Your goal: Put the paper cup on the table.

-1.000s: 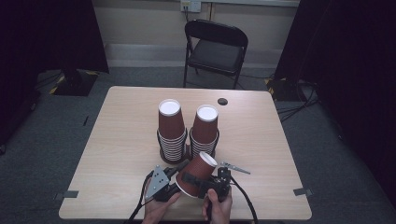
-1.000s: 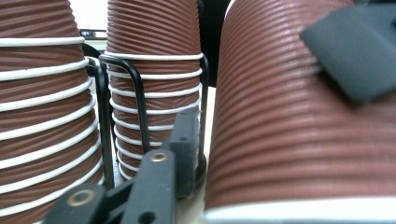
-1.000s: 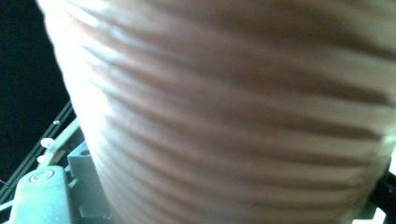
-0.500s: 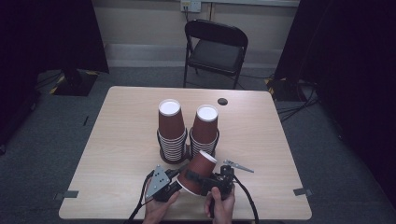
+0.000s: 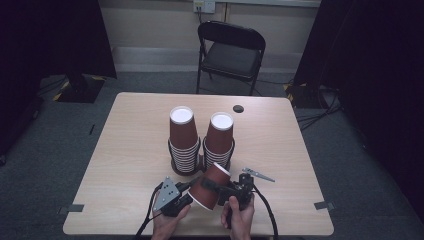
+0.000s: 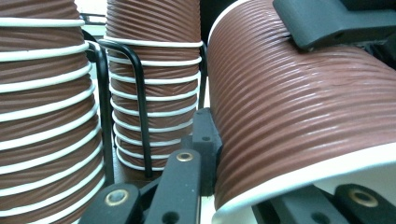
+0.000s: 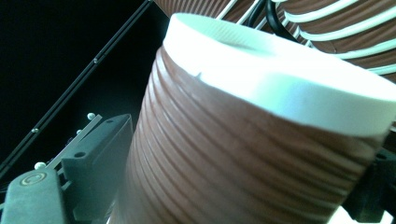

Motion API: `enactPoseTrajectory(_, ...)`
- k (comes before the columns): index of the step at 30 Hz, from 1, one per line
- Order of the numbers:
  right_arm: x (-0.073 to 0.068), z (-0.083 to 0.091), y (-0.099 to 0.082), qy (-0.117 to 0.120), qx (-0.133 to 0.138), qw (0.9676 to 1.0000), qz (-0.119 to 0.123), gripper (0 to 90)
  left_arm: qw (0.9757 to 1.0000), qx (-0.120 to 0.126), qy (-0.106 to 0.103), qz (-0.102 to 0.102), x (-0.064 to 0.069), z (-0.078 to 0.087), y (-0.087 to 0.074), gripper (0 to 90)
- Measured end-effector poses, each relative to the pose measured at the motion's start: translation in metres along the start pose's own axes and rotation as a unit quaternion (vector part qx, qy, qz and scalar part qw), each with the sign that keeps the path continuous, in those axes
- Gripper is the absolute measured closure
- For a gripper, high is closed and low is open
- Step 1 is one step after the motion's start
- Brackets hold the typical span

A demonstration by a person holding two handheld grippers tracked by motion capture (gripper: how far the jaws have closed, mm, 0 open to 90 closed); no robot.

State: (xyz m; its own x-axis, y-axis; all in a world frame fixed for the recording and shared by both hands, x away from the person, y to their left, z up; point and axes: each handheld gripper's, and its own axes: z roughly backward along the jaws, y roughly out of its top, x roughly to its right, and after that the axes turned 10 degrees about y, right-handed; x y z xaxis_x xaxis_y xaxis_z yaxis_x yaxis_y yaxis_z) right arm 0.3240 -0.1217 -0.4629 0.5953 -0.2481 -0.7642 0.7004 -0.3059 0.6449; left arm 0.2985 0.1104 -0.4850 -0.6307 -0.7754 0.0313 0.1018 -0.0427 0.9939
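Observation:
A ribbed brown paper cup (image 5: 209, 186) with a white rim and base lies tilted between my two grippers near the table's front edge. My left gripper (image 5: 195, 195) is shut on the cup's (image 6: 303, 116) rim, one jaw outside the wall and one inside the mouth. My right gripper (image 5: 215, 182) spans the cup's (image 7: 233, 163) body near its base; its jaws have just been closing and both pads press on the wall. Just behind stand two stacks of upside-down cups (image 5: 181, 140) (image 5: 220, 142) in a black wire holder (image 6: 140, 116).
The wooden table (image 5: 125, 150) carries a small black round thing (image 5: 238, 108) at its far edge. A black folding chair (image 5: 230, 50) stands beyond the table. The cup stacks (image 6: 46, 116) stand very close in front of my left gripper.
The tilted cup and both hands stay in nearly the same spot at the table's front. The right hand has shifted only slightly.

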Motion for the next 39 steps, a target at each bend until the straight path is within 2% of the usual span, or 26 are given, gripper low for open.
enactPoseTrajectory(3, 0.000, 0.001, 0.001, 0.000, 0.000, 1.0000, 0.000, 10.1, 1.0000, 0.001, 0.002, -0.006, 0.000, 0.002, 0.001, 84.4)
enactPoseTrajectory(6, -0.001, 0.001, 0.002, 0.000, 0.004, 1.0000, 0.003, 10.0, 1.0000, 0.003, -0.001, 0.003, 0.000, 0.001, 0.001, 84.6)
enactPoseTrajectory(15, -0.001, 0.009, 0.008, -0.006, 0.020, 0.9998, 0.008, 12.7, 1.0000, 0.001, -0.002, 0.001, 0.001, 0.004, 0.001, 84.9)
enactPoseTrajectory(23, 0.000, 0.021, 0.016, -0.018, 0.053, 0.9982, 0.024, 14.3, 0.9999, -0.013, 0.004, -0.001, -0.006, 0.011, 0.003, 85.3)
enactPoseTrajectory(29, 0.000, 0.031, 0.017, -0.040, 0.066, 0.9959, 0.047, 13.9, 0.9992, -0.035, 0.019, -0.004, -0.014, 0.015, 0.006, 85.4)
enactPoseTrajectory(30, 0.000, 0.032, 0.017, -0.062, 0.072, 0.9933, 0.066, 13.4, 0.9989, -0.042, 0.015, -0.008, -0.018, 0.016, 0.007, 85.4)
enactPoseTrajectory(32, 0.000, 0.033, 0.016, -0.071, 0.071, 0.9923, 0.072, 13.3, 0.9988, -0.046, 0.010, -0.009, -0.020, 0.016, 0.008, 85.4)
enactPoseTrajectory(33, 0.001, 0.033, 0.015, -0.100, 0.063, 0.9884, 0.095, 13.1, 0.9981, -0.059, 0.002, -0.017, -0.023, 0.017, 0.010, 85.5)
enactPoseTrajectory(35, 0.001, 0.034, 0.014, -0.102, 0.058, 0.9884, 0.095, 13.6, 0.9979, -0.062, -0.002, -0.018, -0.024, 0.016, 0.010, 85.5)
enactPoseTrajectory(37, 0.000, 0.037, 0.011, -0.113, 0.043, 0.9861, 0.114, 13.5, 0.9974, -0.071, -0.008, -0.009, -0.026, 0.017, 0.011, 85.5)
enactPoseTrajectory(39, 0.001, 0.041, 0.009, -0.106, 0.031, 0.9860, 0.125, 13.1, 0.9971, -0.075, -0.004, -0.011, -0.027, 0.017, 0.012, 85.6)
